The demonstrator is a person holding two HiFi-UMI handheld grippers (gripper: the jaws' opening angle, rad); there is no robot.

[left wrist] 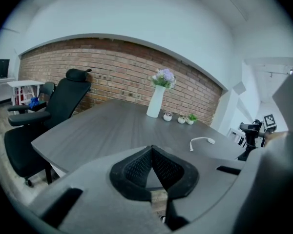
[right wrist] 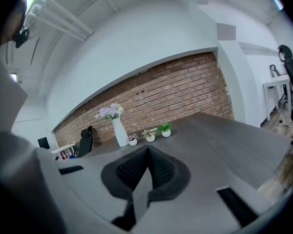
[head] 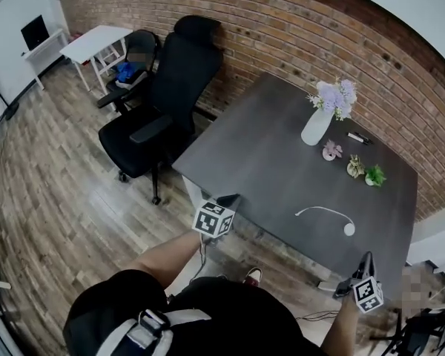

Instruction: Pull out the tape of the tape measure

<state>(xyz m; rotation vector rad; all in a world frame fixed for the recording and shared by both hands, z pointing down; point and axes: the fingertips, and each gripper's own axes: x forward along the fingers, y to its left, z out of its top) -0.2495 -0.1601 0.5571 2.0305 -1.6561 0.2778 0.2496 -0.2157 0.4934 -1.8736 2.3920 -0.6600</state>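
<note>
Left gripper (head: 227, 199): fingers pressed together, nothing between them, held over near edge of surface (head: 282, 162). Right gripper (head: 366, 260): fingers likewise closed tight, empty, off the near-right corner. Tape measure (head: 348, 228): small white round case, near and ahead of right fingers, well right of left fingers. Tape (head: 322, 210): seemingly partly out, curving leftward. Advised: spread both pairs first, pin case with right, pinch tape's free end with left, draw level.
</note>
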